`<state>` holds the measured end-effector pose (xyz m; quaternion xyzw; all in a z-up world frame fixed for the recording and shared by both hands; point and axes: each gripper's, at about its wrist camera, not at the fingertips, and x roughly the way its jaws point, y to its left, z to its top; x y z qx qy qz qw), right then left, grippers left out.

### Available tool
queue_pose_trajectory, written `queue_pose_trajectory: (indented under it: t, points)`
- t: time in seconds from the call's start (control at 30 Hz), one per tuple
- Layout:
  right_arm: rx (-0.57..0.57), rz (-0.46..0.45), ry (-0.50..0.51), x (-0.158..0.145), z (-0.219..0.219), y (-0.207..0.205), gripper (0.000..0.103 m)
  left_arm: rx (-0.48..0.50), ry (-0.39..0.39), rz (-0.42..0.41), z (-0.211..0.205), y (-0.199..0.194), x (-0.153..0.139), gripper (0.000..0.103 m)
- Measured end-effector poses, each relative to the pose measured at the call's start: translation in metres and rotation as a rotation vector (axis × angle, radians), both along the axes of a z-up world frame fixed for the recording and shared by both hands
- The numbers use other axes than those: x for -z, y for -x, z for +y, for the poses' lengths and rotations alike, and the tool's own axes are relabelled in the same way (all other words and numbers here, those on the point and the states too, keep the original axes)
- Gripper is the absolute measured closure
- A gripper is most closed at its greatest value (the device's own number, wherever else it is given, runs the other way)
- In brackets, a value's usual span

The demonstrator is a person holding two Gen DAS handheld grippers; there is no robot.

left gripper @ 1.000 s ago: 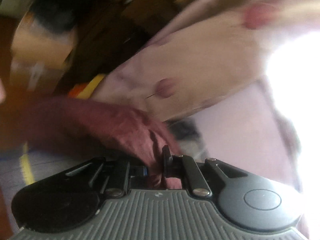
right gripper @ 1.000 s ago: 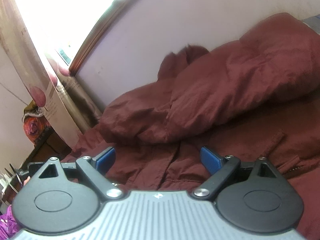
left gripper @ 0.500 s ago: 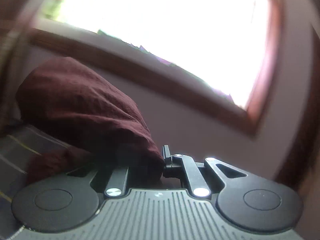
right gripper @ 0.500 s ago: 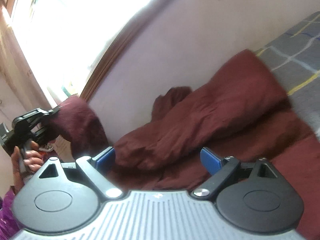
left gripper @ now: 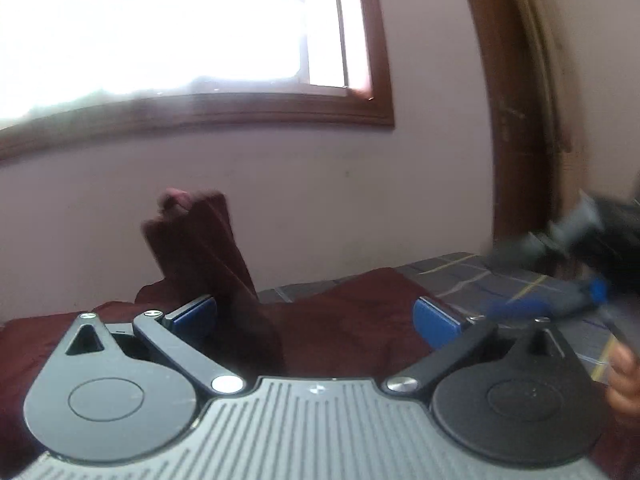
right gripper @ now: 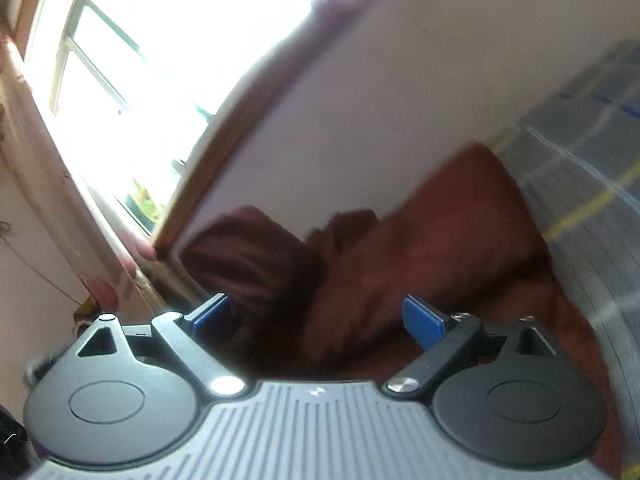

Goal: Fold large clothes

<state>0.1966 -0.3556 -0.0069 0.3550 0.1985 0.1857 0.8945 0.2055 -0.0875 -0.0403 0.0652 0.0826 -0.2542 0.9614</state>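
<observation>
Released a moment ago, the dark maroon fabric jacket [left gripper: 352, 320] lies ahead of both gaping tongs: left tongs [left gripper: 316, 316], right tongs [right gripper: 318, 318].

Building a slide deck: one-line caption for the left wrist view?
Open left gripper over a maroon garment on a checked bedspread, below a window.

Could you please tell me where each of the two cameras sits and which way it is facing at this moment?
Left wrist: sits on the left gripper, jaws open, facing the wall and window over the maroon garment; the blurred right gripper and some fingers show at right.
Right wrist: sits on the right gripper, jaws open, tilted, facing the garment heaped against the wall.
Shared: garment, window, checked bedcover.
</observation>
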Motion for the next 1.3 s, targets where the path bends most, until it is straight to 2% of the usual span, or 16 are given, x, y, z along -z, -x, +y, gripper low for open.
queue_pose_trajectory:
  t: [0.1, 0.13, 0.2, 0.37, 0.47, 0.5, 0.6, 0.63, 0.67, 0.77, 0.87, 0.93, 0.97, 1.03, 1.1, 1.3]
  points:
    - [-0.035, -0.057, 0.033, -0.029, 0.012, -0.008, 0.008, -0.012, 0.066, 0.028, 0.029, 0.017, -0.005, 0.0]
    - [-0.05, -0.079, 0.051, -0.039, 0.017, -0.01, 0.004, -0.027, 0.094, 0.042, 0.037, 0.026, -0.007, 0.0]
    - [-0.067, -0.123, 0.09, -0.06, 0.031, -0.014, 0.003, -0.062, 0.144, 0.063, 0.056, 0.036, -0.011, 0.0]
    - [-0.156, -0.232, 0.179, -0.101, 0.08, -0.033, 0.003, -0.176, 0.196, 0.054, 0.096, 0.028, -0.036, 0.0]
    - [-0.175, -0.262, 0.392, -0.108, 0.121, -0.052, 0.005, -0.212, 0.189, 0.045, 0.106, 0.003, -0.059, 0.002]
    - [-0.175, -0.251, 0.472, -0.105, 0.132, -0.062, 0.006, -0.212, 0.187, 0.042, 0.104, -0.008, -0.064, 0.002]
    - [-0.175, -0.166, 0.658, -0.086, 0.148, -0.1, 0.03, -0.253, 0.144, 0.009, 0.088, -0.055, -0.071, 0.006]
    - [-0.173, -0.129, 0.716, -0.077, 0.151, -0.114, 0.039, -0.253, 0.129, 0.023, 0.084, -0.075, -0.069, 0.008]
    - [-0.175, -0.096, 0.76, -0.07, 0.151, -0.126, 0.043, -0.25, 0.126, 0.035, 0.081, -0.085, -0.07, 0.01]
    - [-0.189, -0.02, 0.814, -0.049, 0.15, -0.153, 0.048, -0.274, 0.122, 0.044, 0.077, -0.123, -0.053, 0.012]
    - [-0.203, 0.015, 0.866, -0.031, 0.152, -0.169, 0.05, -0.342, 0.048, 0.049, 0.073, -0.146, -0.021, 0.012]
    - [-0.208, 0.037, 0.883, -0.014, 0.145, -0.169, 0.051, -0.365, 0.005, 0.154, 0.076, -0.162, 0.004, 0.022]
    - [-0.214, 0.05, 0.882, -0.006, 0.143, -0.171, 0.052, -0.36, -0.003, 0.193, 0.079, -0.165, 0.017, 0.021]
    - [-0.222, 0.06, 0.874, 0.009, 0.14, -0.172, 0.052, -0.359, -0.009, 0.189, 0.084, -0.164, 0.036, 0.021]
    - [-0.234, 0.078, 0.849, 0.02, 0.138, -0.176, 0.052, -0.355, -0.02, 0.203, 0.084, -0.166, 0.041, 0.02]
    - [-0.24, 0.117, 0.752, 0.047, 0.129, -0.184, 0.052, -0.35, 0.06, 0.363, 0.102, -0.195, 0.058, 0.017]
